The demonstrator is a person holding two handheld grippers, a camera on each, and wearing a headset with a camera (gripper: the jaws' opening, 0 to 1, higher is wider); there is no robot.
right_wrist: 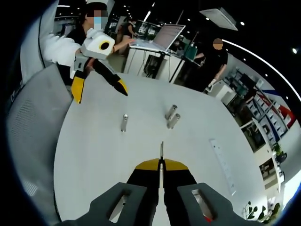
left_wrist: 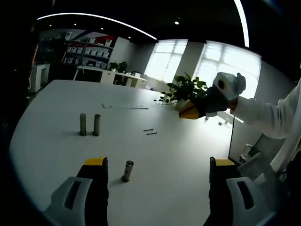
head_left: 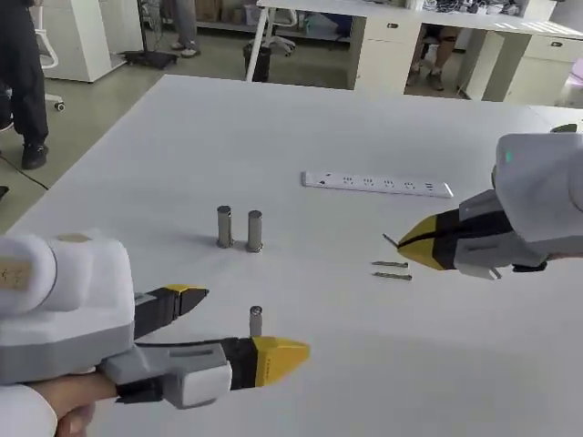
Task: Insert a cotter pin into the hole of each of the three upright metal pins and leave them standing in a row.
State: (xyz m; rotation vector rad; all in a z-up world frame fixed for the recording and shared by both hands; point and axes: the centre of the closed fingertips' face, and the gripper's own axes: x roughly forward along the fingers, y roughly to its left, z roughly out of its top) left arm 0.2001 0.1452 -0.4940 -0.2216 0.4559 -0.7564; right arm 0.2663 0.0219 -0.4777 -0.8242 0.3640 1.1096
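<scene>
Closest to me, my left gripper (left_wrist: 158, 162) gapes wide, with one metal pin (left_wrist: 127, 170) upright just ahead of it. My right gripper (right_wrist: 161, 165) pinches a cotter pin (right_wrist: 162, 149). On my side of the power strip (head_left: 377, 184), two more metal pins (head_left: 225, 226) stand side by side and two loose cotter pins (head_left: 390, 264) lie flat.

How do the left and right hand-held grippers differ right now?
The left hand-held gripper has its jaws wide apart and empty; the right hand-held gripper is shut on a cotter pin sticking out past its tips. The left faces the lone metal pin; the right is by two loose cotter pins. Both have yellow-tipped dark jaws.
</scene>
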